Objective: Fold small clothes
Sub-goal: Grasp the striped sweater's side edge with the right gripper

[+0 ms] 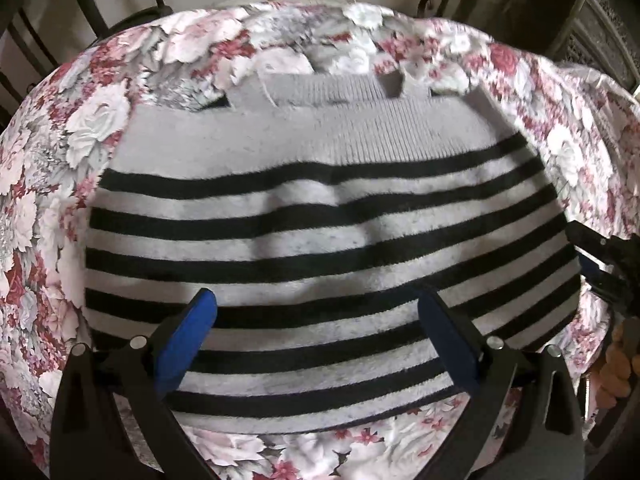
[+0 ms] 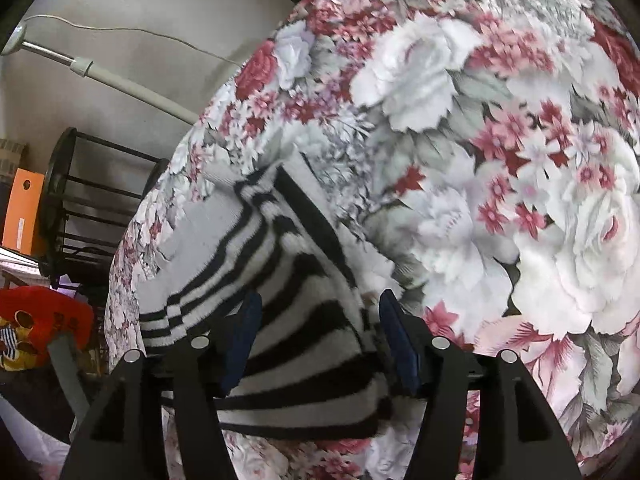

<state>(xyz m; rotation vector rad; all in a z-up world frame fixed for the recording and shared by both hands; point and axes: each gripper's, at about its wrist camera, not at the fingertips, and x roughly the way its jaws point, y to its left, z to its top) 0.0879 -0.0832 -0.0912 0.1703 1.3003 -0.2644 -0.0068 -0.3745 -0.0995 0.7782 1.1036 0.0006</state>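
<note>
Fuzzy striped knit sweater (image 1: 320, 216) flat on flowered cloth (image 1: 52, 152) | your left gripper (image 1: 316, 316) apart, empty | right gripper (image 2: 320, 320) apart, straddling sweater's corner | right view alone shows orange box (image 2: 22, 208)

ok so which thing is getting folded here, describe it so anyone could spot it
Look at the round table under the pink-and-white floral cloth. Lying flat on it is a small knitted sweater. It is grey with black stripes and a plain ribbed grey band at its far edge, the only striped thing on the flowers.

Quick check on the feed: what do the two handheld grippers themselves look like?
Both match: the left gripper and right gripper have matte black angular plastic fingers lined with blue pads, with round silver pins at the pivots. No cables or markings show.
</note>
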